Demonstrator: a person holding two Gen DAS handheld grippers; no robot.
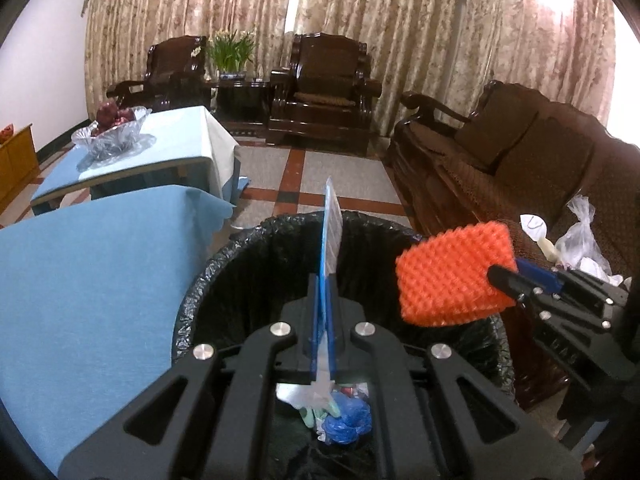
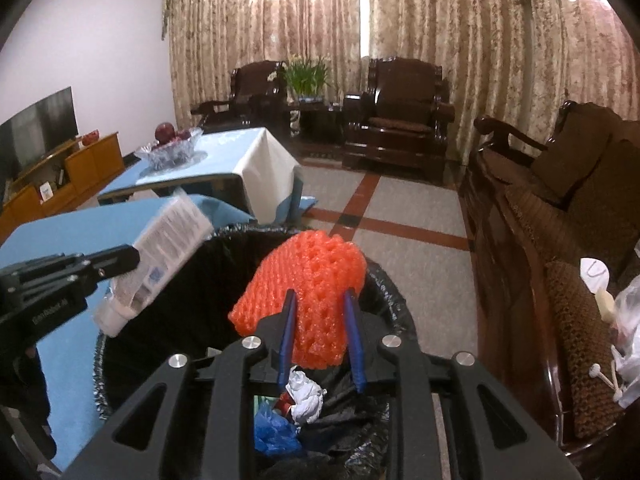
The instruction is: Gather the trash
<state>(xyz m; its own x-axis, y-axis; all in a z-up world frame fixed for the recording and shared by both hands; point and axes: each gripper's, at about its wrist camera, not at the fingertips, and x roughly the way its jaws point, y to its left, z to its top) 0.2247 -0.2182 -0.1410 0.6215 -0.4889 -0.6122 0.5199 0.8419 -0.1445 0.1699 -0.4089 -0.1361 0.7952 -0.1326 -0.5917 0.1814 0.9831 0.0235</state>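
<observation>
Curtains fill the whole back wall, patterned and backlit, and in front of them two dark wooden armchairs flank a small stand with a green plant. Down the right side runs a dark wooden sofa, and on its near end there's a clutter of clear plastic bags and white scraps. Over on the left, a table under a blue cloth, and beyond it a second clothed table carrying a glass bowl of red fruit.

Centre stage now: the bin, lined with a black bag, sitting between the blue table and the sofa. Down at the bottom there's crumpled blue plastic and white paper.

Both grippers are over its mouth. The right gripper has an orange foam fruit net between its blue fingers, right above the opening; the fingers stand apart at the net's width, and whether they are pressing on it I can't tell.

The left gripper is squeezed tight on a flat printed wrapper, thin and edge-on from its own camera, sticking up past the fingertips. From the right camera that wrapper shows broadside, white with print, held over the bin's left rim.
</observation>
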